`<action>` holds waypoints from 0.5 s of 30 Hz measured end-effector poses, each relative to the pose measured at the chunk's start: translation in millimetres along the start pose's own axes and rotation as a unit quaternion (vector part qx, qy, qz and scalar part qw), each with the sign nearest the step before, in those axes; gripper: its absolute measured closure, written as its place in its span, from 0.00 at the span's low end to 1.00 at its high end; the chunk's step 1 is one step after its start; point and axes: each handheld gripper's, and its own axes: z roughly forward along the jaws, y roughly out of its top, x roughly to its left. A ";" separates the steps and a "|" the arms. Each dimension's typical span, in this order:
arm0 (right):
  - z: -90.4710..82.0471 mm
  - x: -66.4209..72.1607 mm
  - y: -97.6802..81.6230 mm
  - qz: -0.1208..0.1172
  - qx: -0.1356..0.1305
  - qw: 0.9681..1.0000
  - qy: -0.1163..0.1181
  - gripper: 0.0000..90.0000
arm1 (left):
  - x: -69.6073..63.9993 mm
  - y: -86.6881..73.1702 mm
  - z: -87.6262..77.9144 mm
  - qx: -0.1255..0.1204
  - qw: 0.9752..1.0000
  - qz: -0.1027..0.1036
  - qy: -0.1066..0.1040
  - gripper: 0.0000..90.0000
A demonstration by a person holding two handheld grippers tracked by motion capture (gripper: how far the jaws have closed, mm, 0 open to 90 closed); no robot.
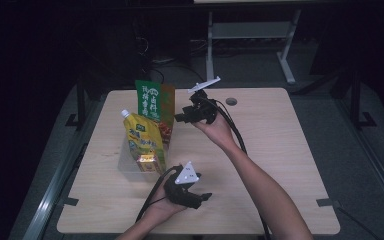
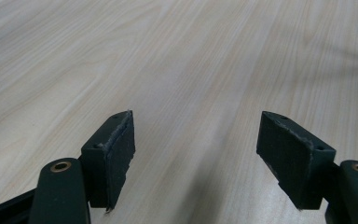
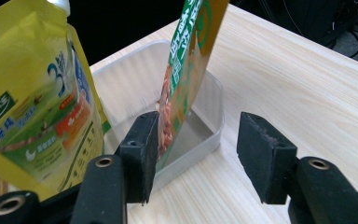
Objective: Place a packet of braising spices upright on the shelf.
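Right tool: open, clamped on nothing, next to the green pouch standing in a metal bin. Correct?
Not quite: the bin is clear plastic, not metal, as the right gripper view shows. The right tool is open, clamped on nothing, beside the green pouch standing in it.

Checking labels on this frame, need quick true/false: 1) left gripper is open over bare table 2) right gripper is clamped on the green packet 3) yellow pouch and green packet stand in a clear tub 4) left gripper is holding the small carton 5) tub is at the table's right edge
1. True: the left gripper is open over bare table.
2. False: the right gripper is open; the green packet sits beside one finger, not clamped.
3. True: the yellow pouch and green packet stand in the clear tub.
4. False: the left gripper holds nothing.
5. False: the tub is left of centre.
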 end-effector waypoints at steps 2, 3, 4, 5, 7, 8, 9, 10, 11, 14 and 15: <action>-4.5 -0.8 -2.2 0.006 0.000 1.000 0.001 0.51 | 0.0 0.3 -0.3 0.001 1.000 0.002 0.000 0.30; -7.0 -1.9 -3.9 0.004 -0.002 1.000 0.001 0.51 | -0.1 0.3 -0.3 0.001 1.000 0.002 -0.001 0.30; -8.6 -2.2 -4.8 0.003 -0.003 1.000 0.001 0.51 | 0.2 0.3 -0.5 0.004 1.000 0.006 -0.001 0.30; -11.2 -1.9 -6.0 0.007 -0.003 1.000 0.001 0.50 | 0.2 0.4 -0.4 0.005 1.000 0.006 -0.001 0.30; -16.0 -3.3 -8.6 0.006 -0.003 1.000 -0.001 0.49 | -0.1 0.5 -0.3 0.002 1.000 0.003 -0.001 0.30; -18.8 -4.3 -10.2 0.008 -0.004 1.000 -0.001 0.49 | -0.1 0.7 -0.4 0.001 1.000 0.003 0.000 0.30; -21.1 -5.0 -11.6 0.008 -0.005 1.000 -0.004 0.49 | -0.2 0.7 -0.5 0.001 1.000 0.003 0.000 0.30; -23.0 -5.4 -12.8 0.008 -0.006 1.000 -0.004 0.49 | -0.1 0.8 -0.7 0.000 1.000 0.003 -0.001 0.30; -25.4 -6.1 -14.2 0.009 -0.006 1.000 -0.005 0.49 | 0.0 0.9 -0.8 0.000 1.000 0.004 -0.001 0.30; -30.9 -7.9 -18.0 0.012 -0.009 1.000 -0.006 0.48 | 0.6 0.8 -1.2 0.000 1.000 0.004 0.000 0.30; -32.1 -8.4 -19.1 0.013 -0.008 1.000 -0.007 0.48 | 0.7 0.8 -1.4 -0.001 1.000 0.004 0.001 0.30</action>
